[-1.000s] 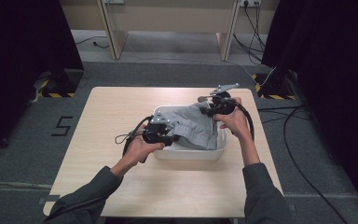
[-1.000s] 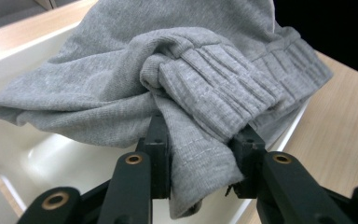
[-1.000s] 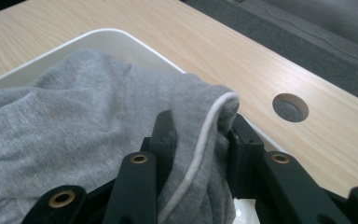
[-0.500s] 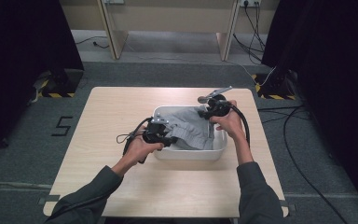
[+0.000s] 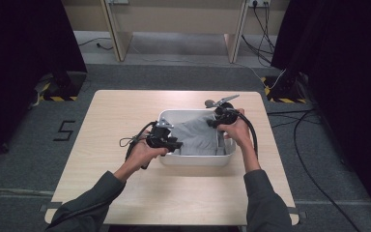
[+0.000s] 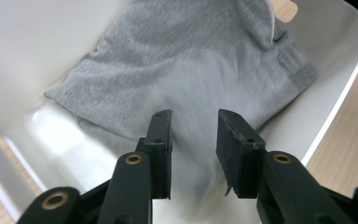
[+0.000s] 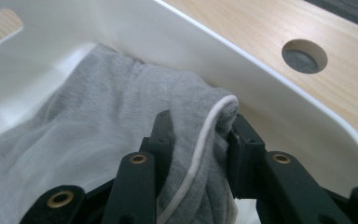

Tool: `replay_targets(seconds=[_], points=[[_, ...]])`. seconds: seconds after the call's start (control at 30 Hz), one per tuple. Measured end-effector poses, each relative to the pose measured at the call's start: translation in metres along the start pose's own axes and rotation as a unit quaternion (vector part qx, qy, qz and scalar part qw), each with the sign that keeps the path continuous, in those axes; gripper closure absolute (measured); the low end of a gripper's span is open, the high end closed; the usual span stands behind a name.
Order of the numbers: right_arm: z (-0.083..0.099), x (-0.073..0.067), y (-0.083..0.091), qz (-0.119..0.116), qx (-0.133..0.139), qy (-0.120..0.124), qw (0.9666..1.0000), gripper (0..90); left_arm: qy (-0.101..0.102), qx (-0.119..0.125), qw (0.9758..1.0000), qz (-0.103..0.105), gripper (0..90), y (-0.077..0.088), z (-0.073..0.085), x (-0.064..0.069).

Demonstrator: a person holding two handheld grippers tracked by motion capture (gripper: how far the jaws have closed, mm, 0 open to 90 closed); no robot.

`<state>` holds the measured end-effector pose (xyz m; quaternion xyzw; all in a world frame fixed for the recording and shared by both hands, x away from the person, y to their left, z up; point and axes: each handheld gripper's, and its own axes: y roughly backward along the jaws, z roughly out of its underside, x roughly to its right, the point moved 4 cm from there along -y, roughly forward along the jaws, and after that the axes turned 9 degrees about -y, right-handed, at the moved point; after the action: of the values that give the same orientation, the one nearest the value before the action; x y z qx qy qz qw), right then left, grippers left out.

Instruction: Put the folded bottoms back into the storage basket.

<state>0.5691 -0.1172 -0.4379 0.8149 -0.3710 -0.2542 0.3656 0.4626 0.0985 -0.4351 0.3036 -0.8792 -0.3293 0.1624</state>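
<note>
Lowering the grey garment (image 5: pixel 200 136) into the white tub (image 5: pixel 198 159) near the table's (image 5: pixel 101 193) right edge — it hung higher a moment ago. My right gripper (image 7: pixel 198 140) stays clamped on its piped hem, my left gripper (image 6: pixel 193 144) on blurred cloth — nearly laid flat, release comes next

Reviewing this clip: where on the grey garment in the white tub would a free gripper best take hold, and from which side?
Probably the loose corner of the grey garment that lies flat on the floor of the white tub, approached from above through the open top. The tub's walls block a level approach. The bunched, white-piped edge at the far end is already clamped in the right gripper.
</note>
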Motion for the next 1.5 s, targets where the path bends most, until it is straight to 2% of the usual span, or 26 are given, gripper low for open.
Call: replay_targets(seconds=[0.13,0.17,0.27,0.37,0.5,0.73,0.83,1.03,1.27,1.5], points=[[0.004,-0.001,-0.004,0.012,-0.021,0.012,0.9996,66.0,0.000,0.008,1.0000,-0.003,63.3,0.003,-0.002,-0.001],[0.005,-0.002,-0.004,0.009,-0.027,0.007,0.9996,65.8,0.000,0.008,1.0000,-0.004,62.9,0.003,-0.002,-0.001],[0.006,-0.005,-0.004,0.008,-0.034,0.007,0.9994,65.8,-0.002,0.013,0.9999,-0.007,61.6,0.006,-0.002,-0.001],[0.005,-0.003,-0.004,0.021,-0.038,0.012,0.9990,64.9,-0.001,0.017,0.9998,-0.009,60.1,0.010,-0.002,-0.002],[0.005,0.001,-0.005,0.038,-0.041,0.003,0.9984,57.3,-0.001,0.025,0.9996,-0.011,57.7,0.016,-0.001,-0.001],[0.002,0.001,0.007,0.053,-0.021,0.015,0.9983,54.7,-0.014,0.030,0.9994,-0.013,55.9,0.028,0.000,0.003],[0.000,0.002,0.016,0.061,-0.010,0.012,0.9980,55.3,-0.016,0.033,0.9992,-0.013,55.8,0.032,0.000,0.004],[-0.002,0.004,0.030,0.060,0.000,0.007,0.9982,55.3,-0.018,0.033,0.9992,-0.012,55.5,0.037,0.001,0.003],[-0.001,0.007,0.034,0.058,0.005,0.006,0.9983,54.5,-0.020,0.041,0.9989,-0.015,54.5,0.046,0.000,0.003],[0.001,-0.001,0.042,0.048,0.018,0.008,0.9986,50.0,-0.024,0.041,0.9989,-0.006,50.1,0.055,0.005,0.007]])
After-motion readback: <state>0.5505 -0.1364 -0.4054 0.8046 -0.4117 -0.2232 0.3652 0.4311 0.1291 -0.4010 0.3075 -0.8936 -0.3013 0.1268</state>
